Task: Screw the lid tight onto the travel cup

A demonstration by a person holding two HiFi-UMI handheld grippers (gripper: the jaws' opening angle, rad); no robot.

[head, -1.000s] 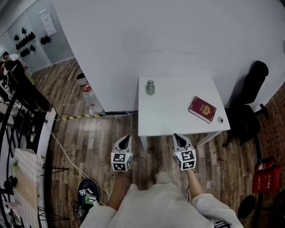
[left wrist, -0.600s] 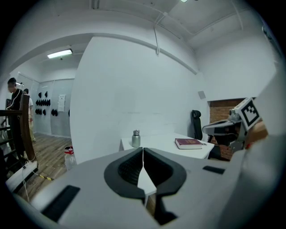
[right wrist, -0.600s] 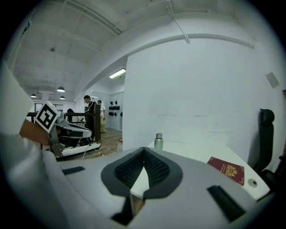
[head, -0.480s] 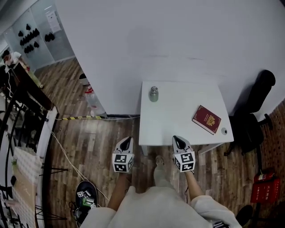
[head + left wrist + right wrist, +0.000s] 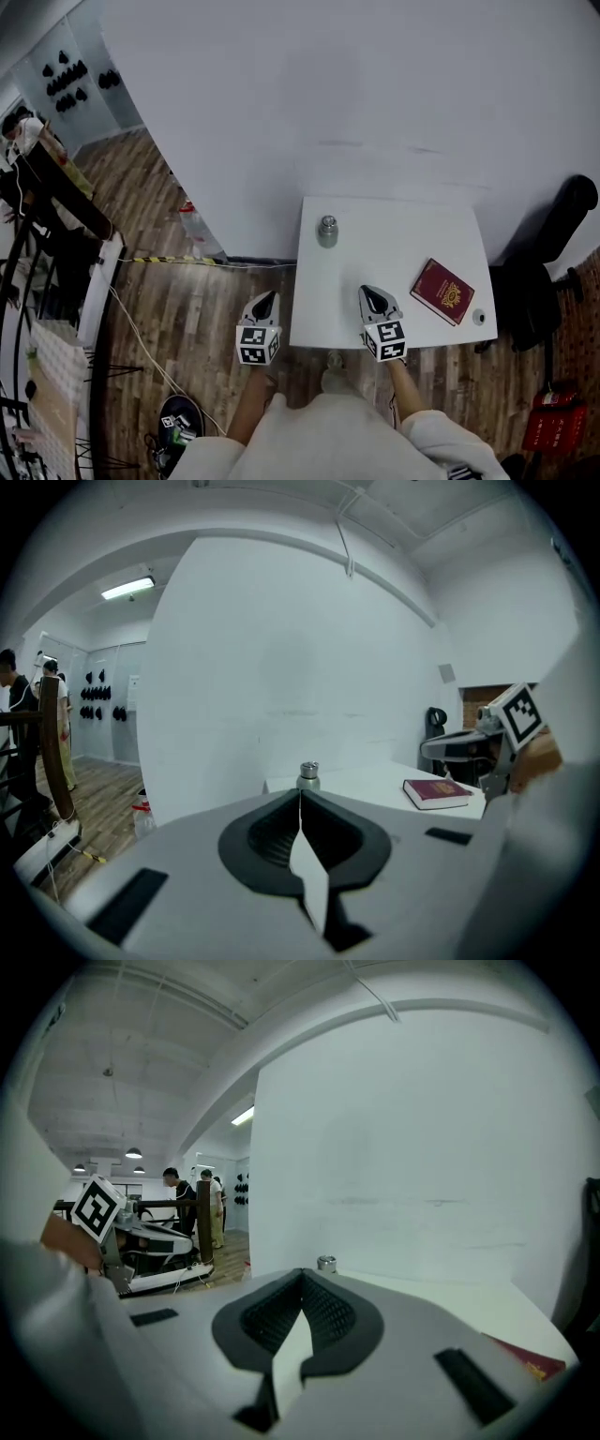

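A small metal travel cup (image 5: 327, 231) with a lid on top stands near the far left corner of the white table (image 5: 375, 281). It also shows in the left gripper view as the cup (image 5: 308, 775), and its top (image 5: 326, 1263) peeks over the jaws in the right gripper view. My left gripper (image 5: 265, 302) is shut and empty, hanging over the floor just left of the table's near edge. My right gripper (image 5: 371, 297) is shut and empty over the table's near edge, well short of the cup.
A red booklet (image 5: 448, 292) lies on the table's right side, with a small round object (image 5: 479, 317) at the near right corner. A black chair (image 5: 553, 253) stands to the right. Bottles (image 5: 192, 220) sit on the floor by the wall. People stand at far left (image 5: 19, 131).
The view has shifted forward: the table and cup now sit lower and closer in the head view. The right gripper now reaches over the table's near edge. Both grippers stay shut.
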